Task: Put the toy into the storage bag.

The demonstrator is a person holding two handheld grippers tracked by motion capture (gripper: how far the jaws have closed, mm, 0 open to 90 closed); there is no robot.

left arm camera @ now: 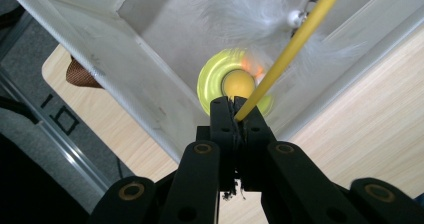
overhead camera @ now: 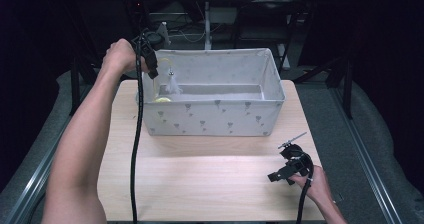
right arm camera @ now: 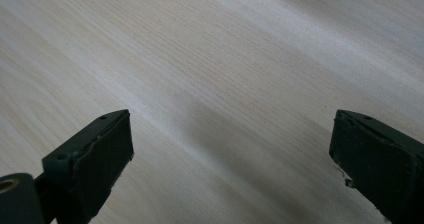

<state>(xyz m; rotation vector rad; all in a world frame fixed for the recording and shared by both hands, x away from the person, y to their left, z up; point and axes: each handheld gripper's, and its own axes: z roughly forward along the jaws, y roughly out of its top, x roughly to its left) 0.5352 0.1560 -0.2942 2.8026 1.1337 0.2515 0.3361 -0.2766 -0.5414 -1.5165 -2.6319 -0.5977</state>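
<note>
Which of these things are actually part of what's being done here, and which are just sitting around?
In use:
- left gripper, shut on the yellow wand
- white feathers
- fabric bin
- yellow disc in the bin

Just there:
- right gripper, open above the table

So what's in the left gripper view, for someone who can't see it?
The left gripper has its black fingers pinched shut on a thin yellow stick. It holds the stick over a grey fabric box. Inside the box are white feathers and a blurry yellow-green disc with an orange ball at its middle.
</note>
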